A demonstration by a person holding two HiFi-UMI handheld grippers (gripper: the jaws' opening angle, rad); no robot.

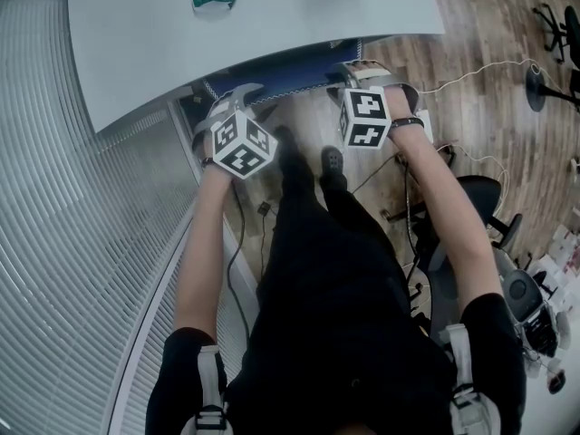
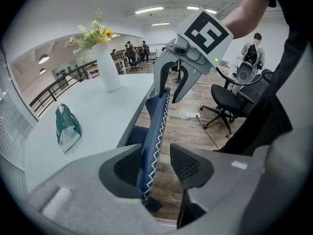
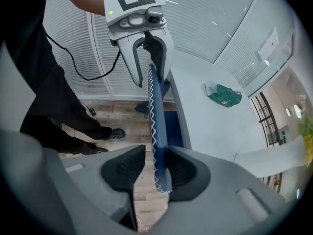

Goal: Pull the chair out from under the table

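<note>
Head view: spot the chair tucked under the smooth white table, with left gripper and right gripper astride its top edge. Left gripper view: open, not clamped, around a slim blue padded backrest edged in white zigzag stitching, between textured black pads. Right gripper view: wide open too, fabric grazing one pad. Probably best: sink deeper, clamp both firmly, pull back evenly, straight out.

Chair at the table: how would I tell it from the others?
Find the big white table. Tucked under its near edge is the chair, only the top of its back showing. It is dark blue with white zigzag stitching, unlike the black office chair nearby.
</note>
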